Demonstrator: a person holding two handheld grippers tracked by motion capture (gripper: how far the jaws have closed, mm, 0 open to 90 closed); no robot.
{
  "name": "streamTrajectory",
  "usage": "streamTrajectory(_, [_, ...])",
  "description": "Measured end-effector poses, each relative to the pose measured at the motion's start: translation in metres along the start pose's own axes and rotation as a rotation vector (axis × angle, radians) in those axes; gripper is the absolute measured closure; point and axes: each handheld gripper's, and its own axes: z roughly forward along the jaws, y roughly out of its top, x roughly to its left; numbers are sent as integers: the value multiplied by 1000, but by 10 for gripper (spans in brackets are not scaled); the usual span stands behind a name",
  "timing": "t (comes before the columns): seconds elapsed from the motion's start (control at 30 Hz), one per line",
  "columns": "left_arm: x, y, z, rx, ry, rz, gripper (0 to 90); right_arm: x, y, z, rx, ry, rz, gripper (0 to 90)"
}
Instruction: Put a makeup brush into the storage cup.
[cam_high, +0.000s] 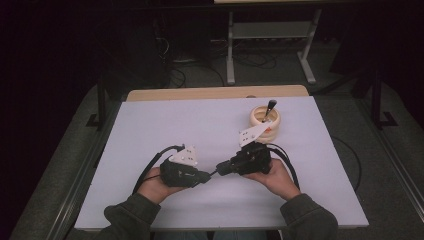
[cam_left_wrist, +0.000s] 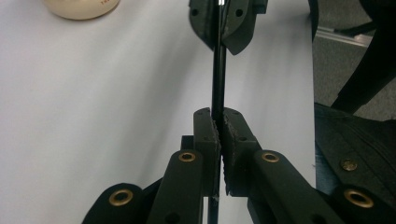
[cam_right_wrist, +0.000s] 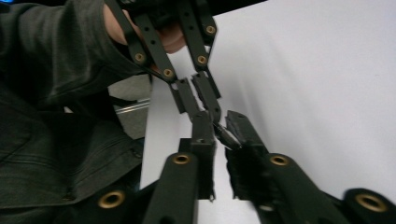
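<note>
Although red lettering runs along the lower edge of the cream holder (cam_left_wrist: 81, 7) in the left gripper view, it is cut off by the frame and cannot be read. No other writing can be made out on the grippers or the table (cam_high: 165, 125).

Near the front edge of the table, the two grippers meet tip to tip, each held in one of the person's hands. The left gripper (cam_high: 207, 176) is clenched on a thin black rod (cam_left_wrist: 217, 79); in its own view the pads press on the rod from both sides, and the rod runs straight ahead into the jaws of the other gripper. The right gripper (cam_high: 220, 168) points toward the left one; its jaws are drawn almost together on the far end of the same rod, which in the right gripper view shows as a short dark tip (cam_right_wrist: 223, 135) between the pads. So the rod hangs above the table surface, bridged between the two grippers.

The cream holder (cam_high: 265, 121) stands toward the far right of the table, well apart from the grippers, with a black-handled tool (cam_high: 270, 107) leaning out of it.
</note>
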Motion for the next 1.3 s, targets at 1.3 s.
streamTrajectory(1.3, [-3,9,14,30,15,-18,847,4,4,-4,42,-35,2,839])
